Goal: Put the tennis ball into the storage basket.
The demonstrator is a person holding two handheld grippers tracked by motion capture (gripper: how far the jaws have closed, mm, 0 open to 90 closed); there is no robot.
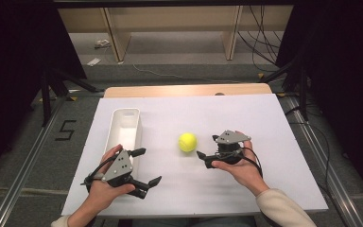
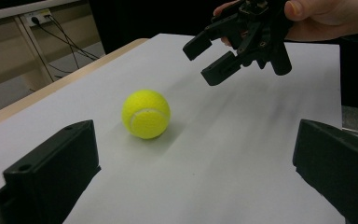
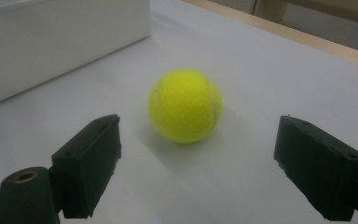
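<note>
A yellow tennis ball (image 1: 187, 142) rests on the white table sheet (image 1: 179, 189), near the middle. My right gripper (image 1: 209, 147) is just to its right, open, jaws pointing at the ball with nothing between them; in the right gripper view the ball (image 3: 185, 106) sits a short way ahead of the spread jaws. My left gripper (image 1: 146, 166) is held at the front left, also open and empty. The left gripper view has the ball (image 2: 146, 114) farther off, and the right gripper (image 2: 204, 58) beyond it.
A long white tray (image 1: 114, 124) lies on the sheet's left side, just beyond the left hand; its wall (image 3: 51, 42) appears past the ball in the right gripper view. The wooden table edge (image 1: 184, 90) runs along the back. Cables lie on the floor behind.
</note>
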